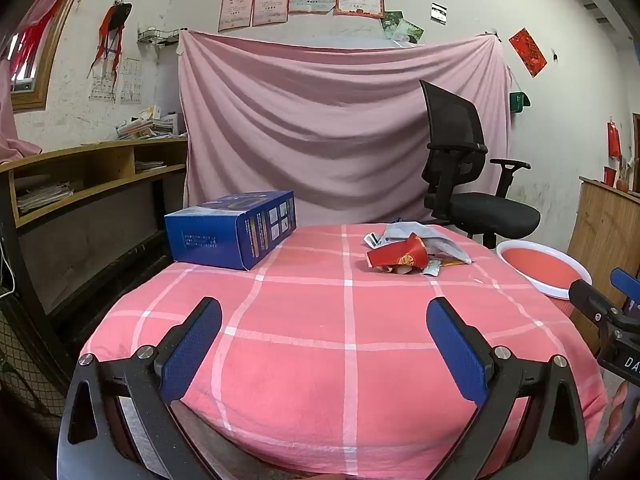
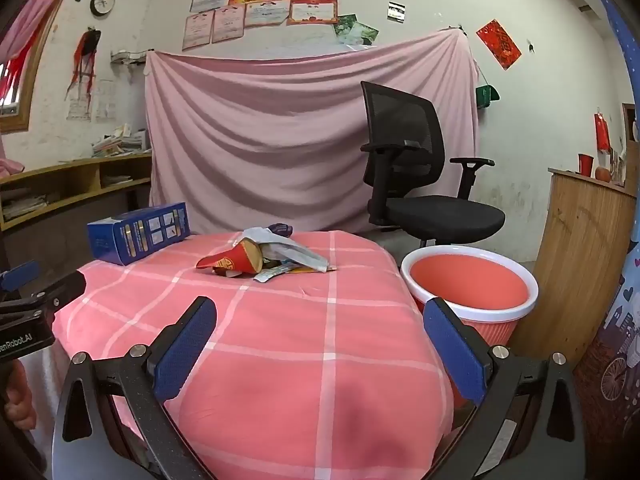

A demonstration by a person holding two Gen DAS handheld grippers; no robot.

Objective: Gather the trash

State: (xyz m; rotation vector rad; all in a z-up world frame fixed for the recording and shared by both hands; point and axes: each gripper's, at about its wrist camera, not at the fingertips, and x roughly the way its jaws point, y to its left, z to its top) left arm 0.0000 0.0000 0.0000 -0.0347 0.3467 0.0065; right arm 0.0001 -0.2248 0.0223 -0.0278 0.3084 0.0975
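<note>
A small heap of trash lies on the far right part of the pink checked table (image 1: 320, 320): a crushed red paper cup (image 1: 398, 258), a grey plastic bag (image 1: 436, 240) and some wrappers. The right wrist view shows the same cup (image 2: 236, 262), bag (image 2: 292, 250) and table (image 2: 300, 340). A red bin with a white rim (image 2: 470, 286) stands on the floor by the table's right side; it also shows in the left wrist view (image 1: 540, 266). My left gripper (image 1: 324, 332) is open and empty over the table's near edge. My right gripper (image 2: 320, 328) is open and empty, well short of the heap.
A blue cardboard box (image 1: 236, 228) sits at the table's far left corner. A black office chair (image 2: 420, 176) stands behind the table and bin. A wooden shelf (image 1: 80, 176) runs along the left wall, a wooden cabinet (image 2: 580, 248) on the right. A pink sheet hangs behind.
</note>
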